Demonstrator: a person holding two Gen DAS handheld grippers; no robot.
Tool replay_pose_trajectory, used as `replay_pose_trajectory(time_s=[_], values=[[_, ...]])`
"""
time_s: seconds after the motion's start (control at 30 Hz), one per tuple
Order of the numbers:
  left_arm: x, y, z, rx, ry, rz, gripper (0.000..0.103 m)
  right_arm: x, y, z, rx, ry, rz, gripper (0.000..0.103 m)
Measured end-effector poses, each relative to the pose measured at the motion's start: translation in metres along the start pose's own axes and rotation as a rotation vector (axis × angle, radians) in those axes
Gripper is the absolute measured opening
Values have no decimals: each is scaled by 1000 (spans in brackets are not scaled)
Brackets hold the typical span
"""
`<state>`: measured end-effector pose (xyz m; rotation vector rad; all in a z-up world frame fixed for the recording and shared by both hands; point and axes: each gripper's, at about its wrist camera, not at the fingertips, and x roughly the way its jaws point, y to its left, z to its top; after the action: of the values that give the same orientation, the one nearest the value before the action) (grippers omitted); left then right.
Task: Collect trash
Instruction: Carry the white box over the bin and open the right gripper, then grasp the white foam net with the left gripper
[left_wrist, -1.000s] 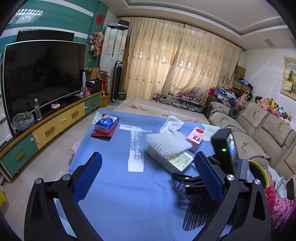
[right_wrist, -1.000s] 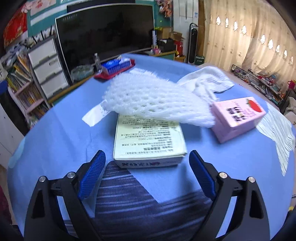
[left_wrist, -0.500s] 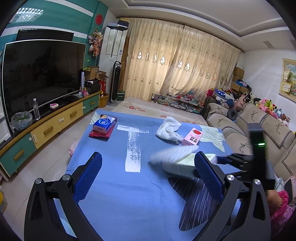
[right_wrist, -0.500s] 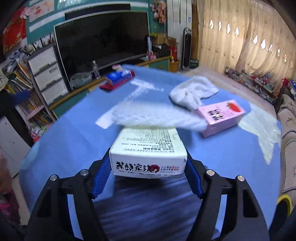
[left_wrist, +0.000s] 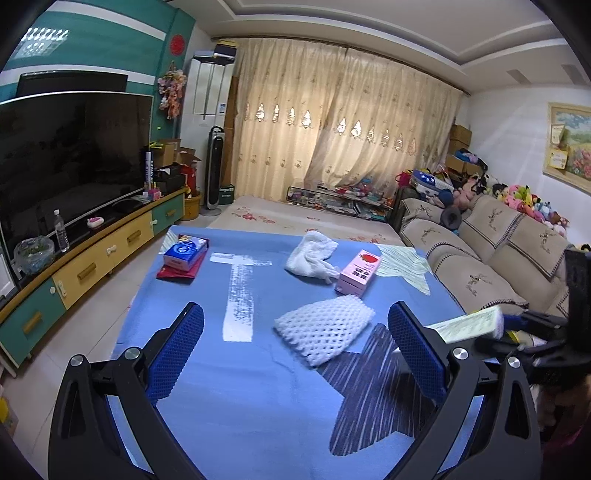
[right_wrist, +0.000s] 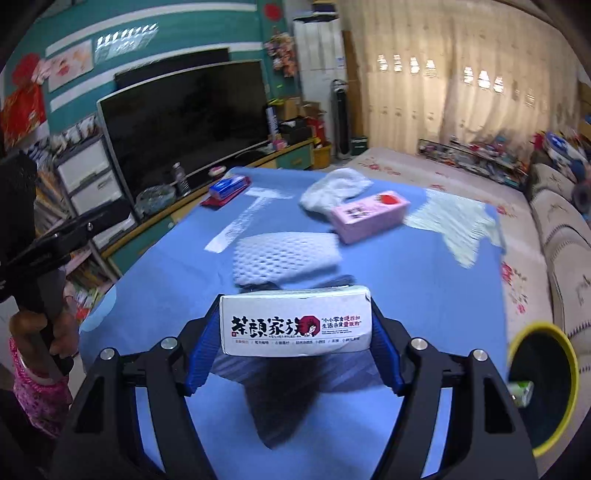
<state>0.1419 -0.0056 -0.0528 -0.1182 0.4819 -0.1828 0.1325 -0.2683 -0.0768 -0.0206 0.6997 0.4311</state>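
Observation:
My right gripper (right_wrist: 295, 328) is shut on a white cardboard box (right_wrist: 295, 325) with black and red print, held above the blue table (right_wrist: 406, 280); the box (left_wrist: 469, 325) also shows at the right edge of the left wrist view. A white foam net (left_wrist: 325, 328) (right_wrist: 284, 254) lies on the table near the front. Behind it sit a pink carton (left_wrist: 360, 271) (right_wrist: 369, 216) and a crumpled white cloth (left_wrist: 312, 254) (right_wrist: 336, 188). My left gripper (left_wrist: 295, 354) hangs open over the near table, nothing between its fingers.
A yellow-rimmed black bin (right_wrist: 543, 384) stands at the table's right with a small item inside. A blue tissue pack on a red pouch (left_wrist: 184, 254) lies far left. A TV cabinet (left_wrist: 92, 258) runs along the left, a sofa (left_wrist: 498, 258) along the right.
My right gripper closed on the white box and lifted it up and to the right. The foam net slid off the box onto the table. The left gripper barely moved.

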Motion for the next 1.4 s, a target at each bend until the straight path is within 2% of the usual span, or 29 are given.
replay_pose_trajectory(time_s=[0.23, 0.3, 0.47, 0.63, 0.7, 0.8, 0.93, 1.4], values=[[13, -22, -1, 30, 29, -24, 98, -41, -81, -19, 181, -70, -208, 68], [18, -27, 0, 37, 39, -29, 98, -50, -111, -29, 241, -78, -293, 68], [31, -43, 1, 55, 66, -53, 98, -61, -174, -57, 385, -62, -436, 68], [51, -57, 3, 68, 100, -79, 98, -58, -225, -79, 489, -25, -514, 68], [60, -63, 4, 73, 111, -86, 98, -55, -239, -85, 517, -8, -530, 70], [71, -68, 4, 81, 124, -87, 98, -54, -246, -90, 548, -19, -529, 79], [87, -71, 3, 102, 150, -89, 98, -54, -248, -92, 543, -28, -545, 83], [165, -65, 1, 223, 275, -108, 98, -38, -229, -90, 516, -7, -487, 84]])
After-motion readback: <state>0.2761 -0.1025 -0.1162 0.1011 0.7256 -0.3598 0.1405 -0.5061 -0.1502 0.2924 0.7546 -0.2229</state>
